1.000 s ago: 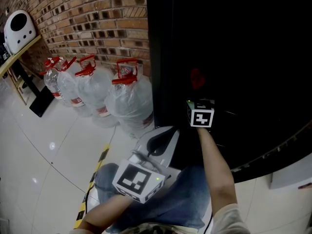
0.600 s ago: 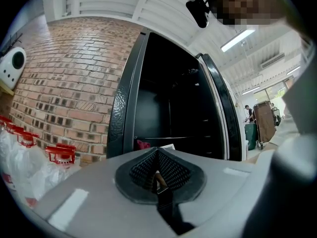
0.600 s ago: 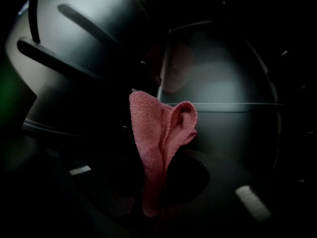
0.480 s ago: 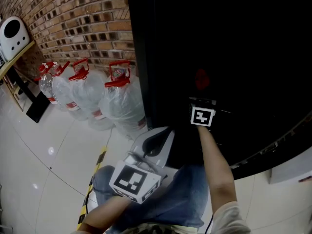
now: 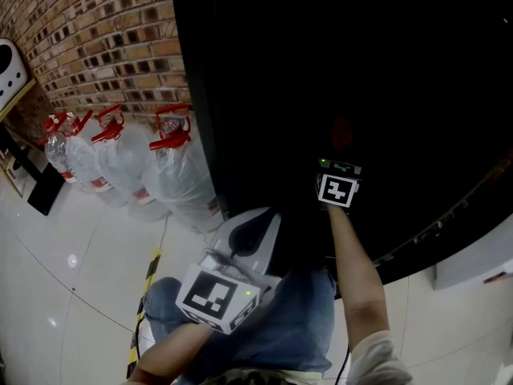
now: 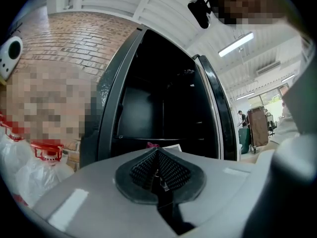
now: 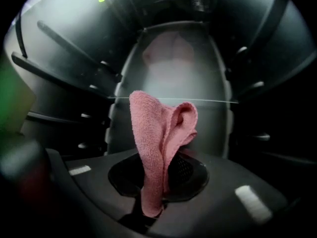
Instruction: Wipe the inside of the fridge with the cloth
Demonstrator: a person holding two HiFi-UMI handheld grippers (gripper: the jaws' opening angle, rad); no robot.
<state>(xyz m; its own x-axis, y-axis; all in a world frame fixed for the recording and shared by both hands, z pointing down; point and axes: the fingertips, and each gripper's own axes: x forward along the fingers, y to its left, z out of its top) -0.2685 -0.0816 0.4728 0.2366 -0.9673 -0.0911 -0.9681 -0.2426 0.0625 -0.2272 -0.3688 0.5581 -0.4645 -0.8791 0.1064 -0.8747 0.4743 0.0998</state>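
1. Right gripper view looks deep into the fridge [image 7: 173, 58]. The right gripper [image 7: 157, 180] has its fingers clenched on the cloth [image 7: 161, 138].
2. The cloth is a pink knit, folded over on itself. It stands up from between the fingers, and its top reaches the front edge of a glass shelf [image 7: 198, 100].
3. Dark side walls with shelf rails [image 7: 74, 76] run along both sides of the shelf, and the pale back wall lies beyond it.
4. Left gripper view shows the left gripper [image 6: 159, 175] with its ribbed fingers pressed together and nothing between them. It points at the open black fridge from outside, with the door [image 6: 220, 113] swung to the right.
5. Head view shows the right gripper's marker cube [image 5: 337, 189] inside the dark opening, with a bare forearm [image 5: 353, 271] behind it. The cloth cannot be made out there.
6. The left gripper is lower down, over blue jeans [image 5: 280, 327], and its cube [image 5: 216, 295] faces up.
7. Both cubes carry black-and-white square patterns, not letters.
8. Four clear water jugs [image 5: 172, 171] with red handles stand on the white tiled floor [image 5: 72, 247], along the foot of a brick wall [image 5: 104, 38] and just beside the fridge's left edge.
9. The jugs' red-and-white labels are too small to read.
10. A yellow-and-black striped tape [image 5: 146, 283] runs across the floor.
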